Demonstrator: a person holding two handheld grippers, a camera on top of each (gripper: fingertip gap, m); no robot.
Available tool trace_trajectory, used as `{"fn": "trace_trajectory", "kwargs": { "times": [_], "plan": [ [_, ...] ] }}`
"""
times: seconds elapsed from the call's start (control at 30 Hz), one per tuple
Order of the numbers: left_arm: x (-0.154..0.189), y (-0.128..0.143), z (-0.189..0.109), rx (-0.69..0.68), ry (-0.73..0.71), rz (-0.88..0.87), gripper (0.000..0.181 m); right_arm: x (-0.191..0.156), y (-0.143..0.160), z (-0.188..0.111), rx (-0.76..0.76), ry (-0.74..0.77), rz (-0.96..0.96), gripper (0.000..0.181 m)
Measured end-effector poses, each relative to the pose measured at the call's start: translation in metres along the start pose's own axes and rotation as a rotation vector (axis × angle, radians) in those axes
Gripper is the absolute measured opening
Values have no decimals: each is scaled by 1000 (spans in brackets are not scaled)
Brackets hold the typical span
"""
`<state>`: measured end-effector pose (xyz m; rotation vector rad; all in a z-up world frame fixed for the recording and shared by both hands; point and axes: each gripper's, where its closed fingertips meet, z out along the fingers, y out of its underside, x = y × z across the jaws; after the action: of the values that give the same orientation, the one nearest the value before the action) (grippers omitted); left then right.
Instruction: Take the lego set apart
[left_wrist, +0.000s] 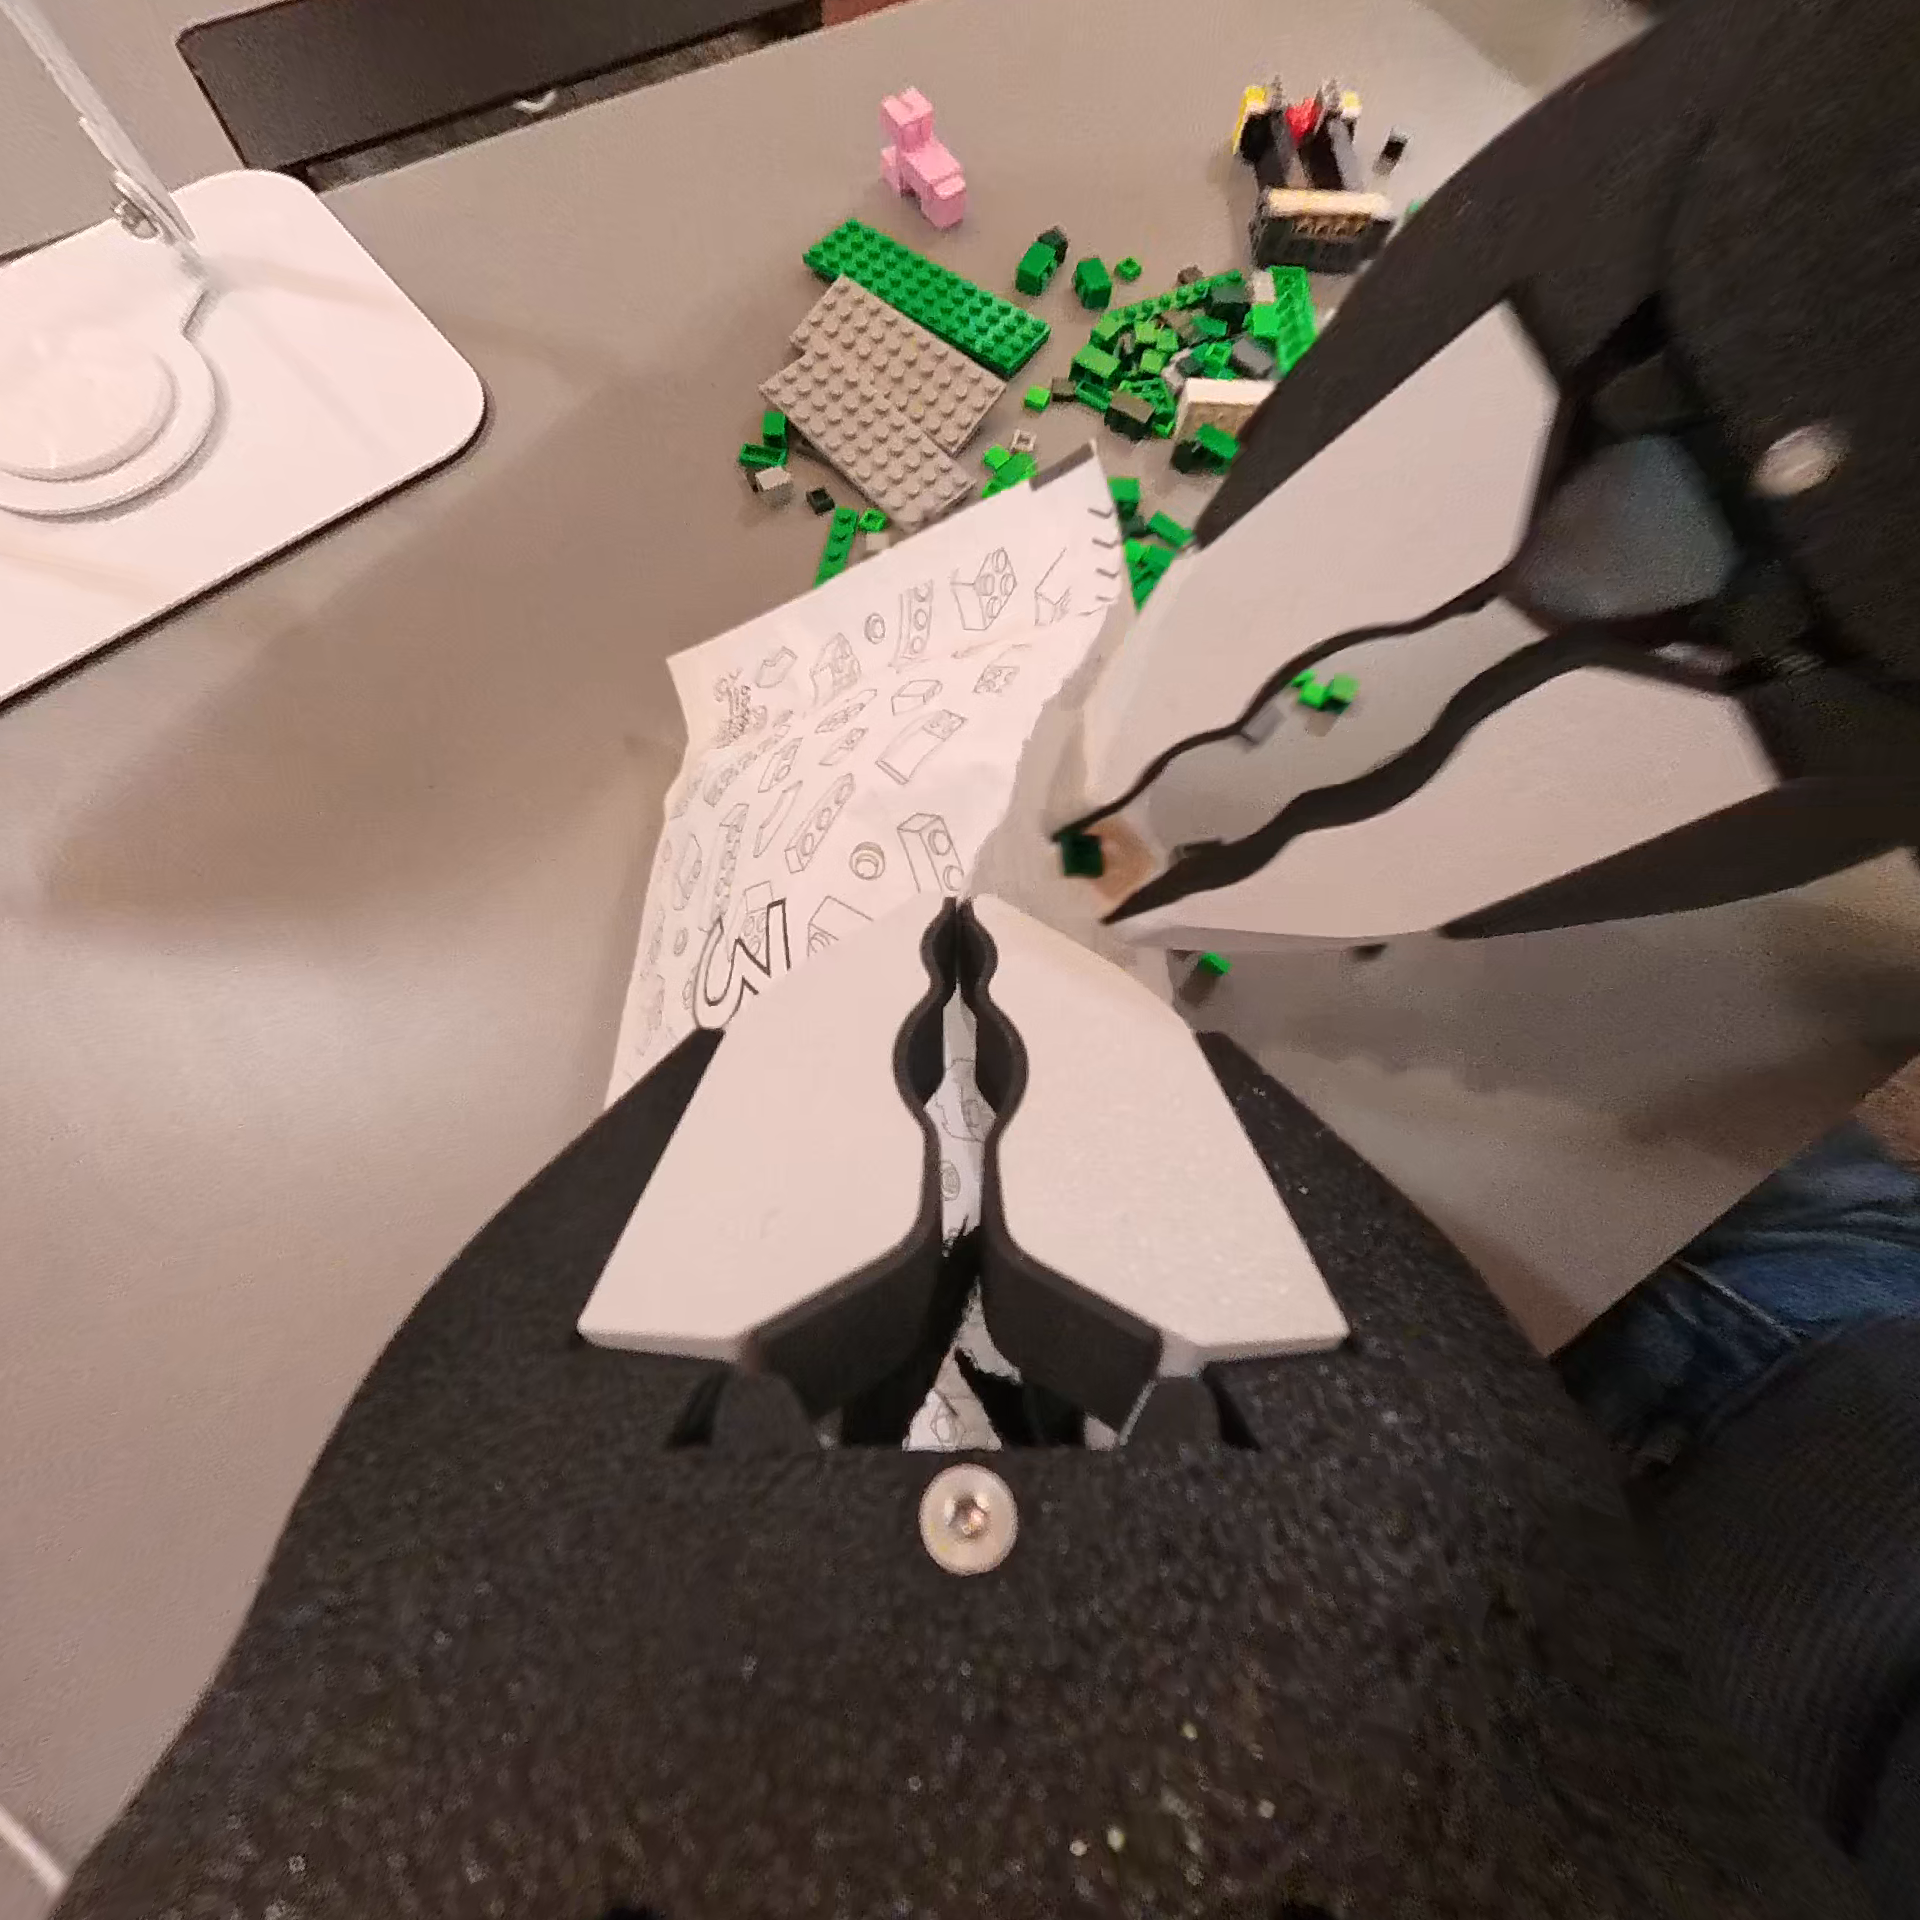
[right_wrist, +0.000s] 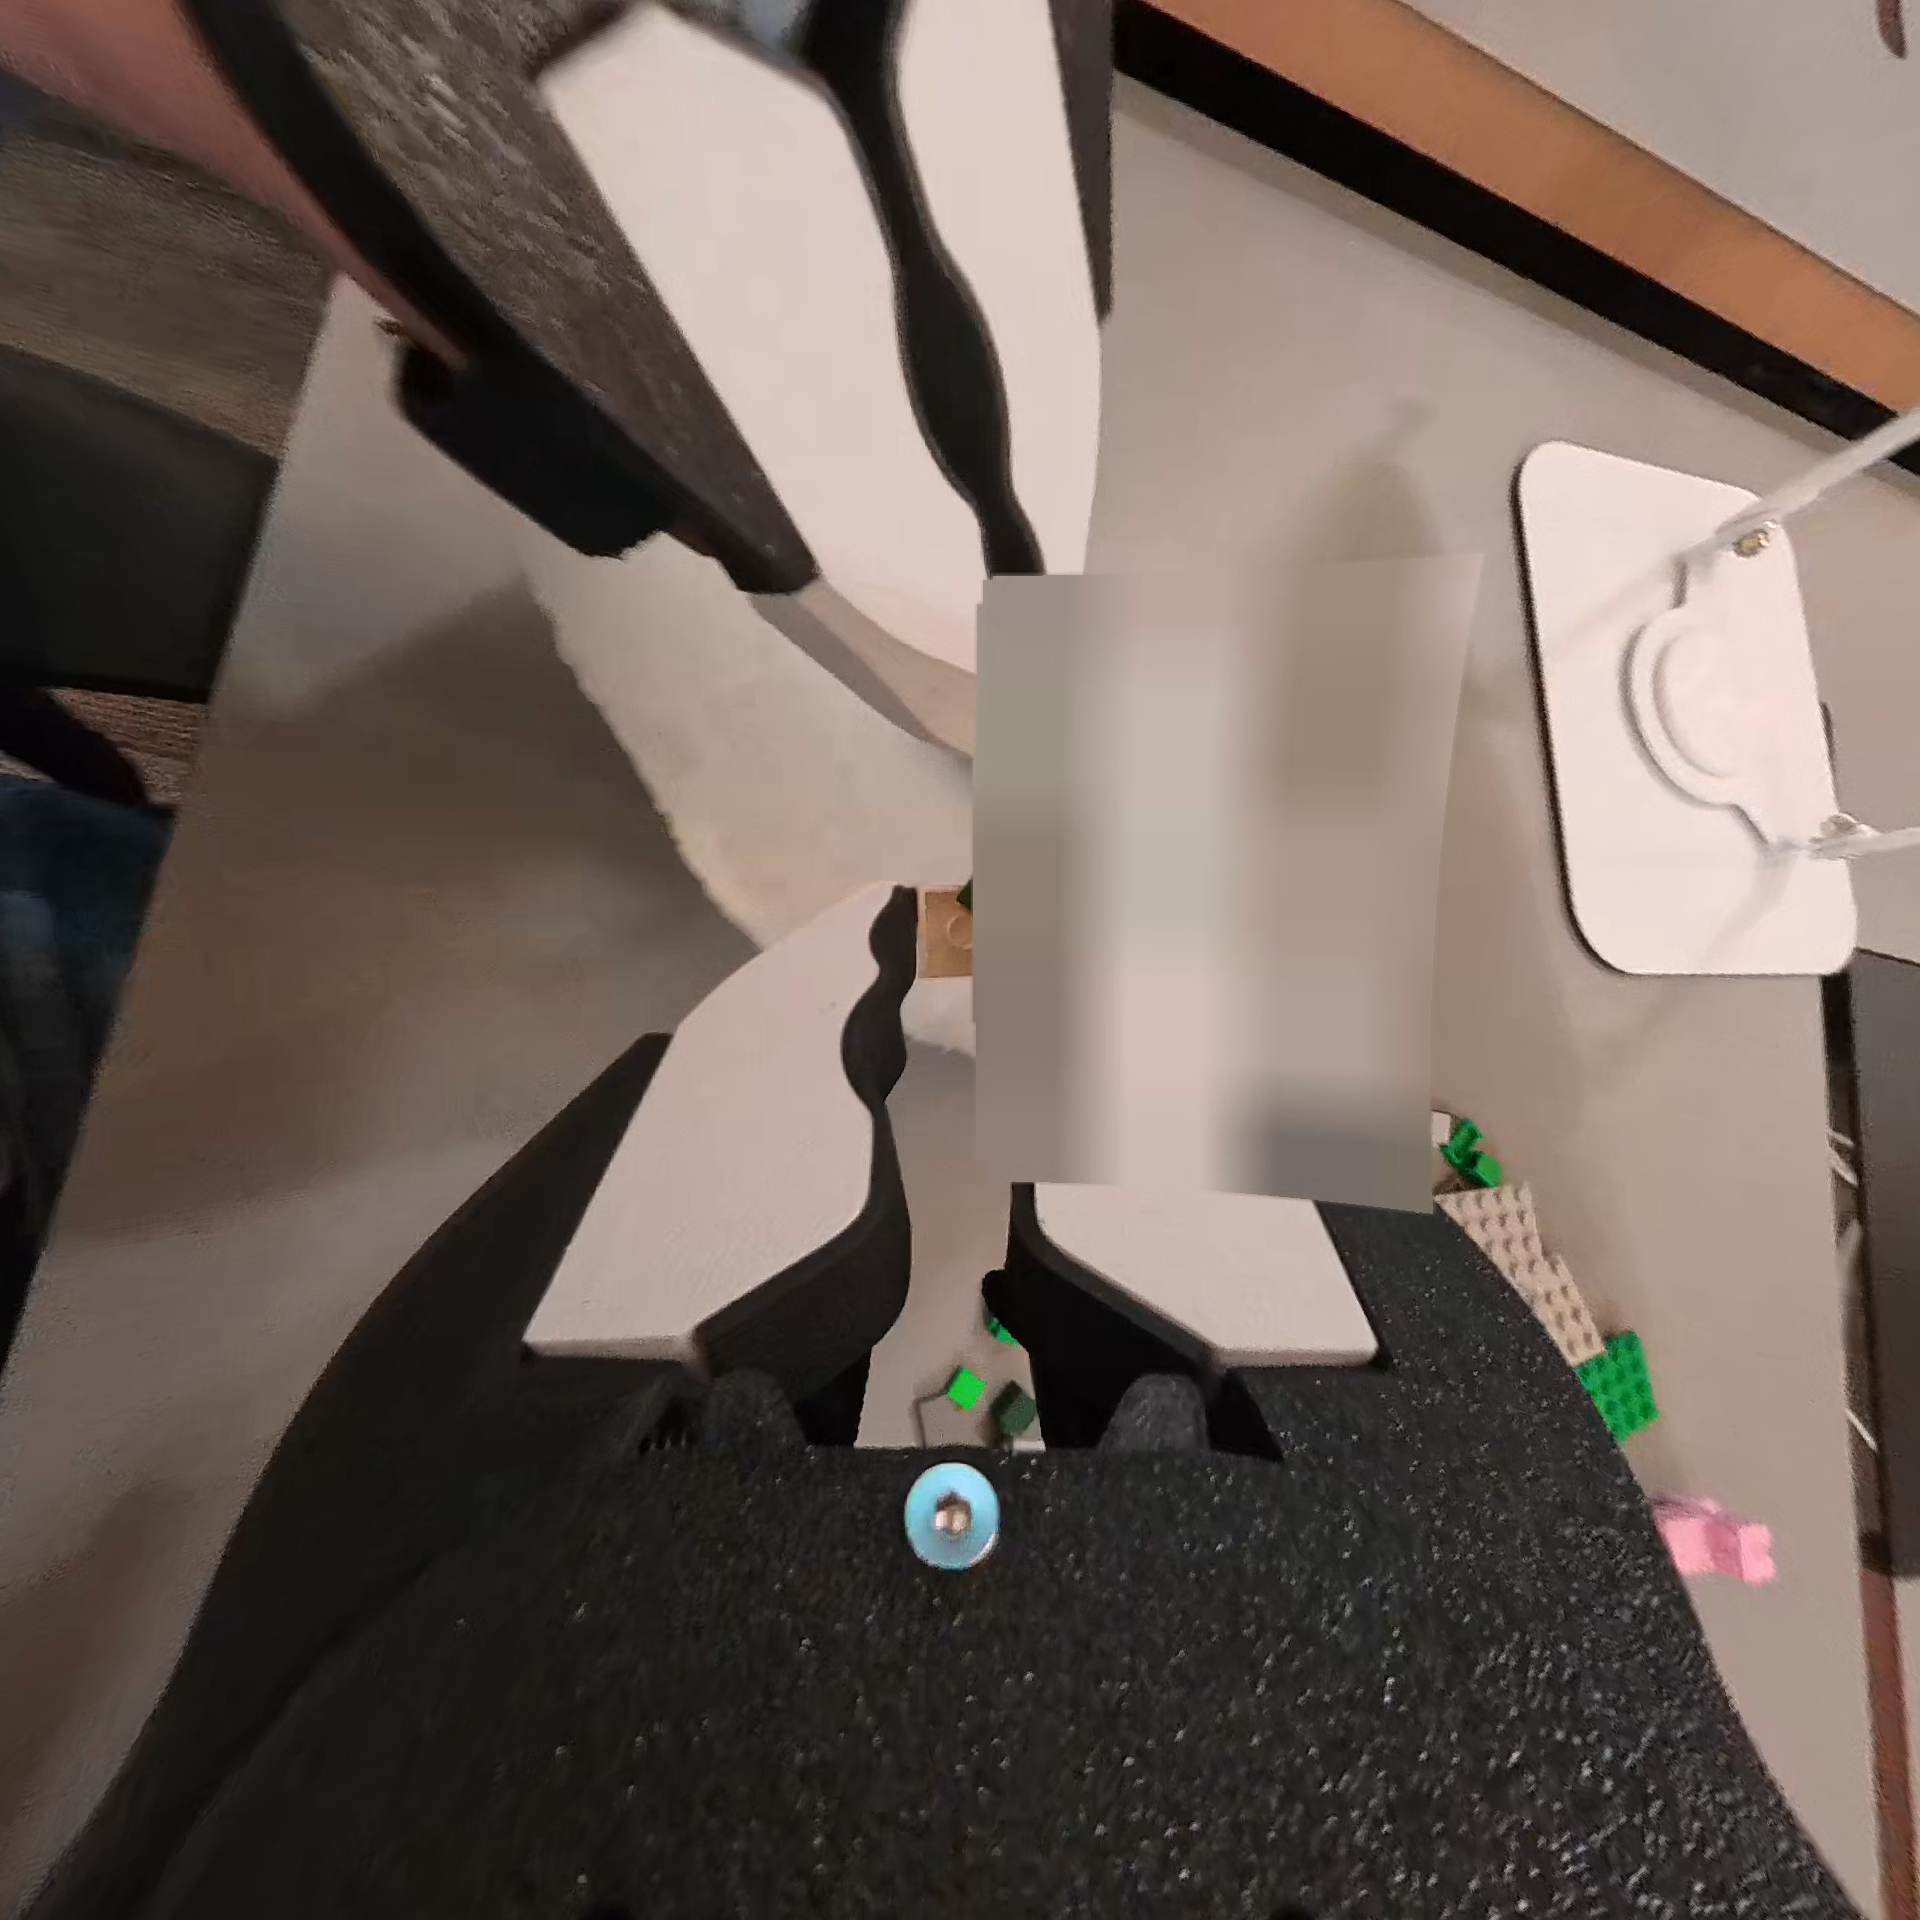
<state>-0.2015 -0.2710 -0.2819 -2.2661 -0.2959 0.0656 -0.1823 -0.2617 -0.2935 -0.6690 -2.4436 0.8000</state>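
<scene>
Closest to the left wrist camera, the left gripper (left_wrist: 956, 925) is clamped flat on a printed paper bag (left_wrist: 831, 748), which rises crumpled above the grey table (left_wrist: 364, 883). Just beside it, the right gripper (left_wrist: 1117, 868) has its jaws slightly apart around a small tan-and-green brick piece (left_wrist: 1101, 854) at the bag's torn edge; whether it truly pinches the piece I cannot tell, and the right wrist view is partly masked there.

Beyond lie the grey plates (left_wrist: 883, 400), a green plate (left_wrist: 925, 296), scattered green bricks (left_wrist: 1153, 364), a dark half-built model (left_wrist: 1309, 177) and a pink figure (left_wrist: 920, 161).

Risks, as I judge them: the bag tearing further under opposing pulls, and the small piece slipping free into the loose bricks.
</scene>
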Motion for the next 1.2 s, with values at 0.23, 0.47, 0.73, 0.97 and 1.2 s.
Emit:
{"fn": "trace_trajectory", "kwargs": {
  "times": [0.23, 0.47, 0.73, 0.97, 1.2],
  "plan": [
    [-1, -6, -5, 49, 32, -28, 0, -2, -1, -10, 76, 53, 43, 38],
    [-11, -8, -6, 64, -18, -18, 0, -26, 91, -41, 54, -18, 292, 40],
    [-8, -5, -2, 47, -11, 4, 0, -53, 138, -25, -41, -75, 291, 38],
    [-6, -4, 0, 40, 10, 5, 0, -59, 137, -21, -66, -109, 239, 23],
    [-3, -2, 3, 27, 18, 14, 0, -58, 138, -22, -74, -87, 213, 23]
  ]
}}
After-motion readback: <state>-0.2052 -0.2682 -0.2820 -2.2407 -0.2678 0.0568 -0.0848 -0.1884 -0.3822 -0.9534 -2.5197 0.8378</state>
